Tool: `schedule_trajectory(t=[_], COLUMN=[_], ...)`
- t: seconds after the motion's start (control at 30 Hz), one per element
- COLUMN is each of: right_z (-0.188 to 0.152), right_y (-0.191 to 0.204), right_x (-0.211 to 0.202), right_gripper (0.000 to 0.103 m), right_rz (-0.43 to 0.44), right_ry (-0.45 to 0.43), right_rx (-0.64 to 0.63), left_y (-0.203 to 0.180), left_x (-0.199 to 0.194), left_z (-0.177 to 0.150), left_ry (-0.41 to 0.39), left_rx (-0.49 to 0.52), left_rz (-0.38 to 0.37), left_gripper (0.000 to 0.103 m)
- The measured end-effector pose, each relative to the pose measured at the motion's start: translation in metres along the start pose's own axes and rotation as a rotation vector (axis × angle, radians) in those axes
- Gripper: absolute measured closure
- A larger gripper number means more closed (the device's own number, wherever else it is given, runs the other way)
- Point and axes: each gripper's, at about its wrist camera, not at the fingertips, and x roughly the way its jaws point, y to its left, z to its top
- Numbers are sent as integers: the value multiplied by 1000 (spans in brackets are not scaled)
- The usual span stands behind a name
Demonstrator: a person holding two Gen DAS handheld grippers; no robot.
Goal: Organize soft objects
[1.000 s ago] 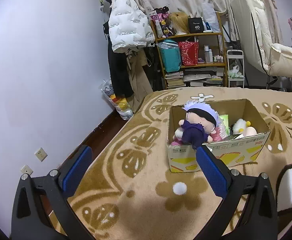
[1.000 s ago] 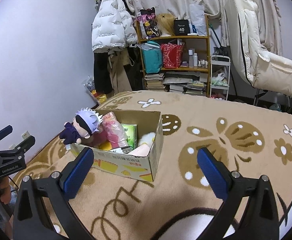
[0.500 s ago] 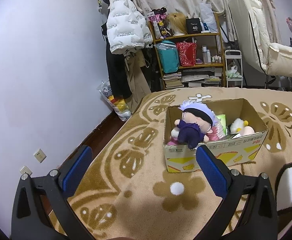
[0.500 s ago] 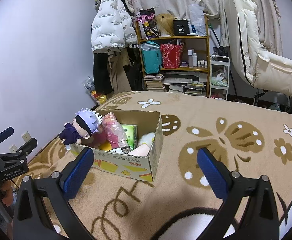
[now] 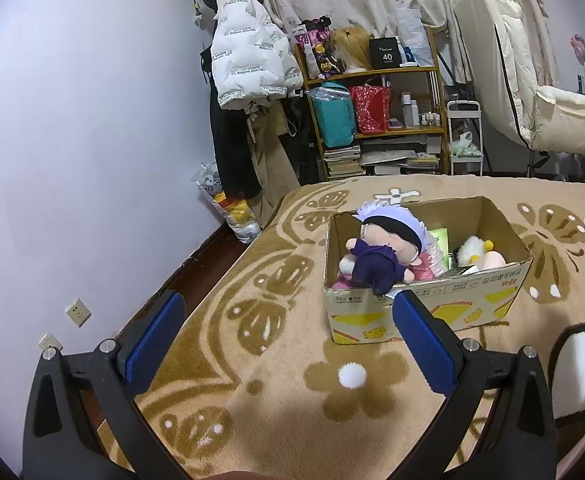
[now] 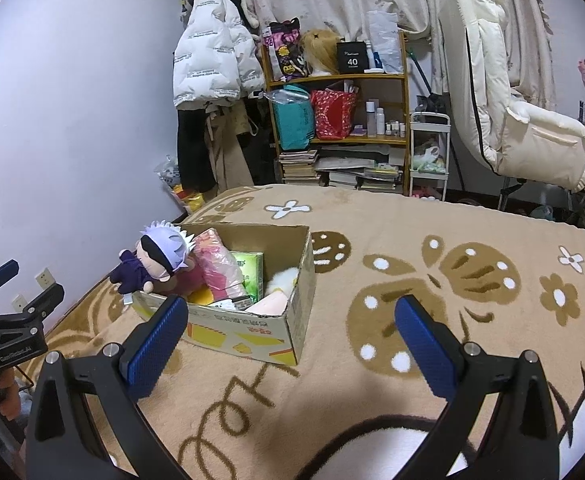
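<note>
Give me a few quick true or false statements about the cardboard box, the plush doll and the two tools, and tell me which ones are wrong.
1. The left tool is open and holds nothing. True.
2. The plush doll with white hair lies flat on the blanket, outside the cardboard box. False: it sits in the box, leaning over its rim.
3. The right tool is shut on a pink bag. False: it is open and empty; the pink bag lies in the box.
4. The box stands on the patterned blanket. True.
5. The box is empty apart from the doll. False: a green packet and other soft things are also inside.
</note>
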Motion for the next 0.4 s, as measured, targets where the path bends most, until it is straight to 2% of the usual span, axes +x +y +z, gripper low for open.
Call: schedule_trajectory(t=[0.4], right_z=[0], right_y=[0], right_x=[0], right_gripper=[0], right_rz=[-11], right_ry=[6], right_rx=[5], left_y=[-1], left_x=[-2], left_z=[1], left_ry=[5], left_rx=[5], left_rz=[1], left_gripper=[0])
